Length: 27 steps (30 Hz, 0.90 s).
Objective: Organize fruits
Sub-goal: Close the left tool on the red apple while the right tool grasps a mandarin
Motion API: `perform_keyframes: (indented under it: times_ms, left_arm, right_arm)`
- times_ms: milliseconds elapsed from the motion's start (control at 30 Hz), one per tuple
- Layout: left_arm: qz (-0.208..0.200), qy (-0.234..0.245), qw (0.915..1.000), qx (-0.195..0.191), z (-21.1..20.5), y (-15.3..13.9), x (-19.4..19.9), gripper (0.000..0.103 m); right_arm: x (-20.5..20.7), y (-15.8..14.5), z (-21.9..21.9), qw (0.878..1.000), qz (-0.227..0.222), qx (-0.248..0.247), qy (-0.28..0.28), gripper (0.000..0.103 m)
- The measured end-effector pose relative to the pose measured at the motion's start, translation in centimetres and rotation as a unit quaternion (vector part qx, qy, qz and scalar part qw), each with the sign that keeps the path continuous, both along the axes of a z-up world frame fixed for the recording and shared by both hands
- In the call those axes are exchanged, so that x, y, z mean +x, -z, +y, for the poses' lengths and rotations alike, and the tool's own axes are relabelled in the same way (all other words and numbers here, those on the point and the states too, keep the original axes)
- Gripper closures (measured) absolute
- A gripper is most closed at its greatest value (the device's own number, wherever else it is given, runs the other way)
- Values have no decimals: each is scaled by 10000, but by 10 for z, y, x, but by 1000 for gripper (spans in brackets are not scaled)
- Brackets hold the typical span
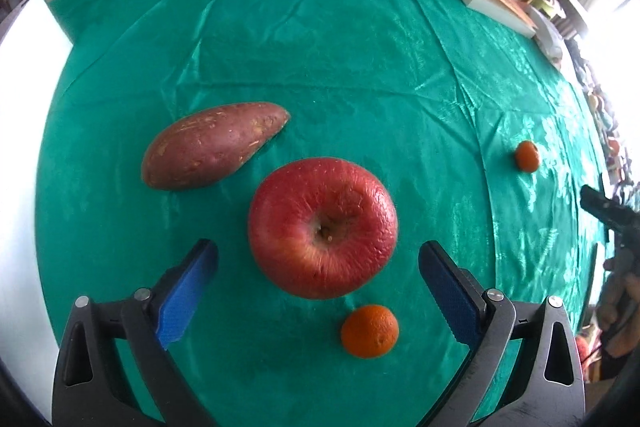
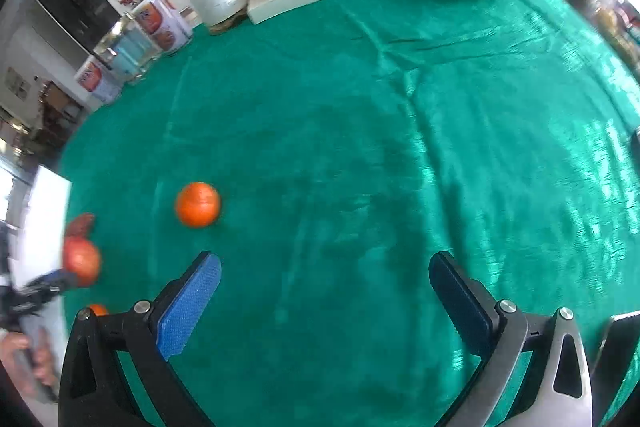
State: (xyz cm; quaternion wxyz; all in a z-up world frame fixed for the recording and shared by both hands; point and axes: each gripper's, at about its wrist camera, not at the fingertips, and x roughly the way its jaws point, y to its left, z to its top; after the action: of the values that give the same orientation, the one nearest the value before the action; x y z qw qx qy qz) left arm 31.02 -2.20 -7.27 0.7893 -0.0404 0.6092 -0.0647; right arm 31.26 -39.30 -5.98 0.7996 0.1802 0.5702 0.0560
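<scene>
left tongs (image 1: 318,255) spread wide, empty — red apple (image 1: 322,227) on the green table (image 1: 320,47) between their tips | sweet potato (image 1: 211,143) just beside apple | near mandarin (image 1: 370,331) below apple | right tongs (image 2: 325,263) spread wide, empty — another mandarin (image 2: 198,204) ahead-left

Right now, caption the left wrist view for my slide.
Open left gripper poised over a red apple, between a sweet potato and a mandarin.

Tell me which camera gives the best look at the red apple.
The left wrist view. There the red apple sits sharp and whole on the green cloth, just ahead of the open left gripper, stem hollow facing up. The right wrist view shows it only as a small blurred shape at the far left edge.
</scene>
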Motion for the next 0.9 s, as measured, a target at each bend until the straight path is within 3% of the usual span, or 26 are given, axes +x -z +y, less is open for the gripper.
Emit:
perform_keyframes:
  times_ms: [67, 133, 233, 333, 467, 567, 900]
  left_arm:
    - [82, -1, 9998, 169, -5, 3, 6, 2]
    - [120, -37, 9996, 269, -6, 6, 11, 3]
    - [198, -164, 9994, 240, -2, 7, 15, 5]
    - [304, -246, 9992, -34, 6, 9, 17, 21]
    - [296, -184, 9994, -72, 4, 8, 17, 27]
    - [301, -179, 9993, -110, 4, 8, 20, 31]
    - [14, -247, 9989, -398, 24, -9, -10, 31]
  right_arm:
    - [19, -9, 29, 9988, 213, -14, -445, 0]
    - [38, -11, 62, 9951, 327, -366, -860, 3]
    - [58, -1, 87, 9924, 577, -524, -955, 15]
    - [66, 14, 103, 9901, 748, -625, -1007, 32]
    - [72, 25, 113, 9876, 883, -818, -1012, 47]
    - [73, 23, 116, 9886, 805, -786, -1004, 72]
    - [39, 0, 102, 9886, 585, -674, -1213, 72]
